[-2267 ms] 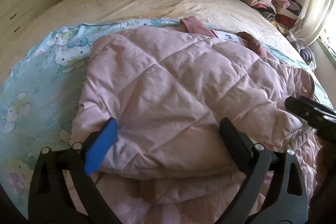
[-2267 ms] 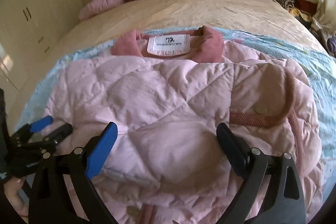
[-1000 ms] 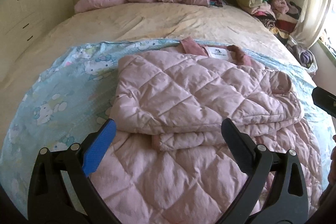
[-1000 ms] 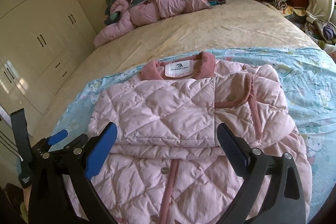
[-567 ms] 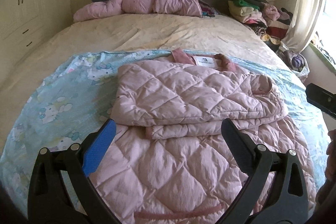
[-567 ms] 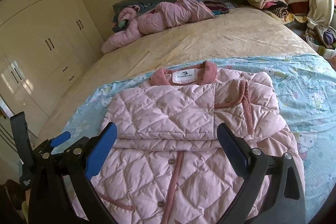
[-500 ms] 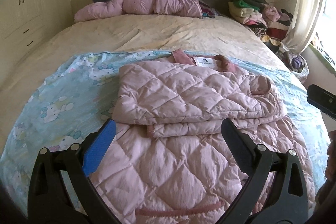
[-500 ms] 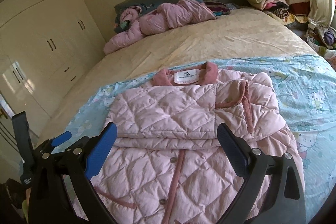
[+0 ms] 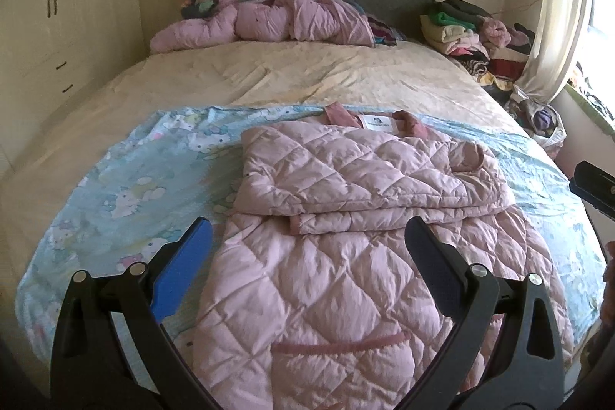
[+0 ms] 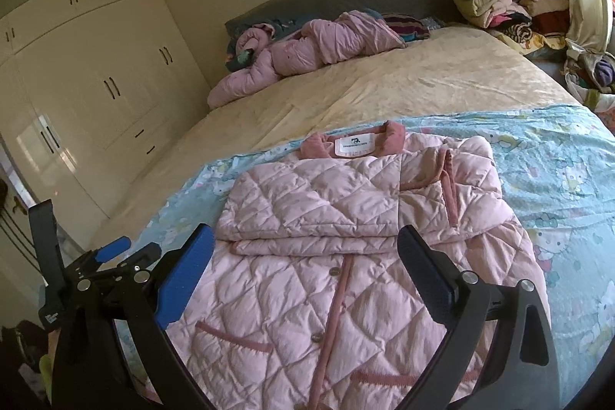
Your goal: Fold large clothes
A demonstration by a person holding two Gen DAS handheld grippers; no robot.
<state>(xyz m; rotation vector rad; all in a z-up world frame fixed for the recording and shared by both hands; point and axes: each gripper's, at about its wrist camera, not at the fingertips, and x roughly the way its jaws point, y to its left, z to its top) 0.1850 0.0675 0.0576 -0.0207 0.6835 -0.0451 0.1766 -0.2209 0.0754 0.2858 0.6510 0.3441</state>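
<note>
Pink quilted coat (image 10: 334, 256) on bed, sleeves folded in; L claw (image 9: 307, 256) & R claw (image 10: 305, 262) both wide, empty.

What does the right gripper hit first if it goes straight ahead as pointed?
Most likely the pink quilted jacket: the open right gripper points at its buttoned front, just below the sleeves folded across the chest. Depth is unclear, so the exact contact spot is a guess.

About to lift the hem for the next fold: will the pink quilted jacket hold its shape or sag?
The jacket will likely sag between grip points: its folded sleeves drape softly. The puffy quilting suggests it is light for its bulk. Folded layers may slide when lifted.
</note>
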